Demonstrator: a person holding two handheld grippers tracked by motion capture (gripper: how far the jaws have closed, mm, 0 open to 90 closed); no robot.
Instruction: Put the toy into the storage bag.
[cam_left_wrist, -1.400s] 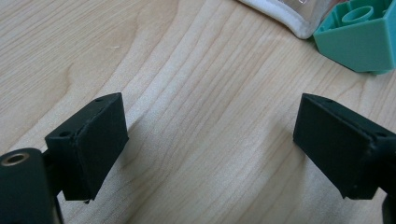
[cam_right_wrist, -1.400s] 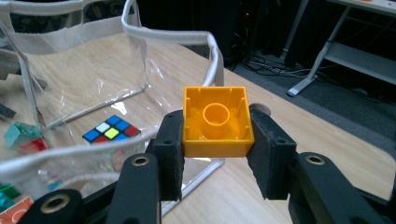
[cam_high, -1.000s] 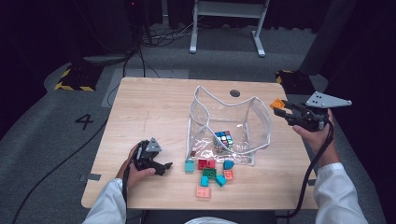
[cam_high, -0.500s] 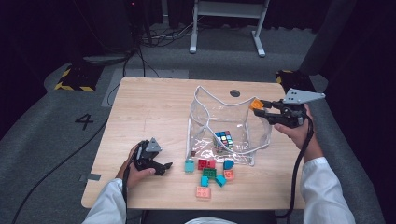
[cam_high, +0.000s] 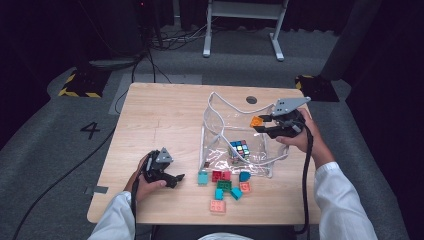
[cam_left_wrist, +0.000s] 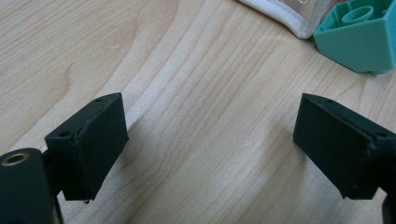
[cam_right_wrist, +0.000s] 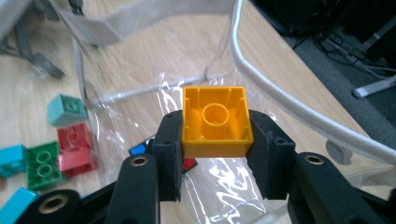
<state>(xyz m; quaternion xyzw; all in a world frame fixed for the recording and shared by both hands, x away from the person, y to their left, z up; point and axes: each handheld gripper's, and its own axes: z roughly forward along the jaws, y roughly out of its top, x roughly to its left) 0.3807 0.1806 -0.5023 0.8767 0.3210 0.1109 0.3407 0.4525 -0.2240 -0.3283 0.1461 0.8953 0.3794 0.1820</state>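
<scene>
My right gripper (cam_high: 262, 125) (cam_right_wrist: 217, 135) is shut on an orange brick (cam_right_wrist: 216, 121) (cam_high: 256, 120), underside toward the camera, held above the open clear plastic bag (cam_high: 227, 127). A puzzle cube (cam_high: 240, 148) lies inside the bag. Low at the table's front left, my left gripper (cam_high: 176, 179) (cam_left_wrist: 210, 140) rests open over bare wood, nothing between its jaws. A teal brick (cam_left_wrist: 359, 39) (cam_high: 202, 177) lies just beyond its right jaw, by the bag's white edge (cam_left_wrist: 289, 18).
Several loose bricks, red (cam_high: 220, 175), green (cam_high: 223, 185), teal (cam_high: 244, 176) and pink (cam_high: 217, 206), lie in front of the bag near the table's front edge. The table (cam_high: 160, 125) has bare wood on its left half and a round hole (cam_high: 251, 100) at the back.
My right gripper has carried the orange brick leftward from the table's right edge to above the bag. The left gripper has stayed where it was.
</scene>
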